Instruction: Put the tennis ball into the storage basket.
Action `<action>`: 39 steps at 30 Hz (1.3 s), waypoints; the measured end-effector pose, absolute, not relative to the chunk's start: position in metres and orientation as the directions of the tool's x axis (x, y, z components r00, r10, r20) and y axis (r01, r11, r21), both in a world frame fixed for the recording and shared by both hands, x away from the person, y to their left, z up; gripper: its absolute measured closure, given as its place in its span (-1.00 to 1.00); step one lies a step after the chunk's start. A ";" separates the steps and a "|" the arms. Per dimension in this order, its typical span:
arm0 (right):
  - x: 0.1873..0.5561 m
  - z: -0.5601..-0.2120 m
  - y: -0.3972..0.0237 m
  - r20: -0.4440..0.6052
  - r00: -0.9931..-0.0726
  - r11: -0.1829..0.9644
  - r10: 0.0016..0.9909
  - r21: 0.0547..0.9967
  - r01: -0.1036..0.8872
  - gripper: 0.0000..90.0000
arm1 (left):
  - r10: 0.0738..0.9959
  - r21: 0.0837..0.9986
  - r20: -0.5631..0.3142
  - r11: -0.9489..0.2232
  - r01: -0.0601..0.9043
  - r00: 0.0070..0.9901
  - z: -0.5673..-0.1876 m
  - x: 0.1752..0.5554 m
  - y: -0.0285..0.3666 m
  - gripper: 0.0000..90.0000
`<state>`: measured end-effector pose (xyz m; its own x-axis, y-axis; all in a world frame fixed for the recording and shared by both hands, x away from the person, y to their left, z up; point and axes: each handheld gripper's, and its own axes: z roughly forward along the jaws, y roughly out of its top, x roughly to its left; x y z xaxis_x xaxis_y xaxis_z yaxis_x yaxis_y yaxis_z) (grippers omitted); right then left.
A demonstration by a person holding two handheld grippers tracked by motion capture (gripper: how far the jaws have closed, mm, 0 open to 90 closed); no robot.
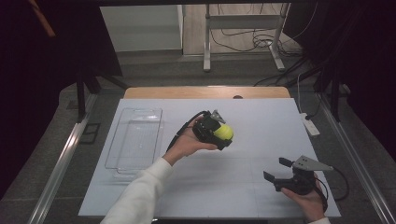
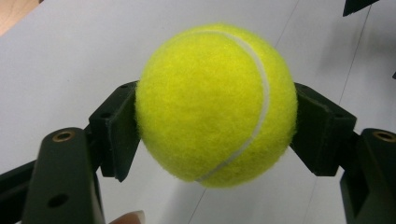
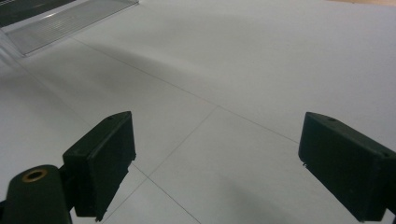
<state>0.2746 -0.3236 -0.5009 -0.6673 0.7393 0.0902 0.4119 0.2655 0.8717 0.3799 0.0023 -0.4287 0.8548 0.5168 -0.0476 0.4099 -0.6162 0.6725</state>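
Holding a tennis ball [image 1: 223, 132] clear of the white table [image 1: 261, 121], the left gripper [image 1: 219, 135] has its jaws clamped on the ball's two sides, and in the high view the ball sits to the right of the clear tray [image 1: 135, 140], apart from it and lifted above the surface. That reads as the carry step: the ball is picked up and not yet set anywhere. If the tray is the goal (a guess, since it is the one container on the table), the next move calls for swinging the left hand [image 1: 187, 144] across toward the tray, lowering until the ball is inside its walls, and only then letting the jaws part, gently, because a ball will roll. The left gripper view gives what the high view cannot: both black pads [image 2: 116, 135] pressed into the yellow felt, the white seam curving down the ball's face, and a fingertip at the bottom edge. The right gripper [image 1: 275, 170] rests far to the right of the tray, near the table's front edge, jaws spread apart with nothing between them; its own view shows bare table between the pads [image 3: 100, 163] and a corner of the tray far off.
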 end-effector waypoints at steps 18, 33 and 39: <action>0.275 -0.501 -0.324 0.089 -0.667 0.266 0.740 0.871 0.412 -0.76 | 0.536 0.689 -0.032 -0.600 0.407 0.844 -0.422 0.378 0.008 -0.41; 0.275 -0.501 -0.324 0.092 -0.666 0.263 0.740 0.872 0.412 -0.76 | 0.552 0.695 -0.011 -0.595 0.403 0.834 -0.415 0.378 0.016 -0.41; 0.275 -0.501 -0.324 0.091 -0.667 0.264 0.740 0.872 0.412 -0.76 | 0.558 0.701 -0.011 -0.587 0.404 0.830 -0.411 0.377 0.019 -0.41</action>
<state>0.2747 -0.3238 -0.5012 -0.6666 0.7398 0.0911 0.4122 0.2641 0.8720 0.3767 0.0192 -0.4114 0.8298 0.5580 -0.0110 0.4042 -0.5873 0.7013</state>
